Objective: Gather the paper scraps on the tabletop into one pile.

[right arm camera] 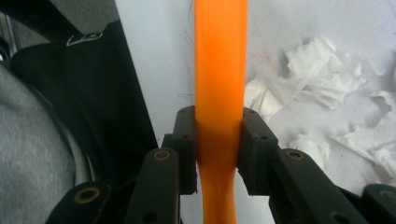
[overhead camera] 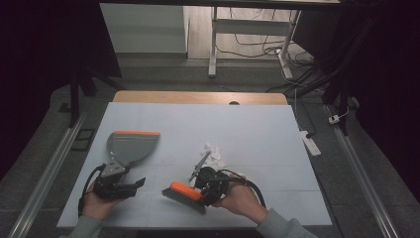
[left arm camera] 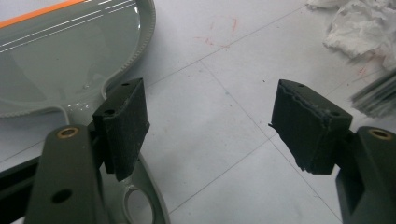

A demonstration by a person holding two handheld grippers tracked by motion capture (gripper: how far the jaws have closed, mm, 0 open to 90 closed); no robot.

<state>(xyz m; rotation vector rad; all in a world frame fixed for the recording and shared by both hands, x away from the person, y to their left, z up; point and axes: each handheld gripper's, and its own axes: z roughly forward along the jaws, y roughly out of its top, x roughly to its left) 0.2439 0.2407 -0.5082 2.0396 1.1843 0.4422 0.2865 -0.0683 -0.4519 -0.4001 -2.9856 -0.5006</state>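
Note:
A grey dustpan (overhead camera: 131,145) with an orange lip lies on the left of the white table; its pan (left arm camera: 56,60) and looped handle also appear in the left gripper view. My left gripper (overhead camera: 132,179) (left arm camera: 210,116) hovers open at the handle end, one jaw over the handle, with nothing gripped. My right gripper (overhead camera: 202,191) (right arm camera: 219,135) is shut on the orange handle of a brush (overhead camera: 183,194) (right arm camera: 220,70), whose grey bristles (left arm camera: 378,95) point down-left. Crumpled white paper scraps (overhead camera: 214,154) (left arm camera: 359,28) (right arm camera: 317,74) lie just beyond the brush.
The white table top (overhead camera: 257,134) ends in a wooden far edge (overhead camera: 198,97). A power strip (overhead camera: 310,143) lies on the floor to the right. Desk legs and cables stand farther back. The person's dark clothing (right arm camera: 93,93) is close on the left of the right gripper view.

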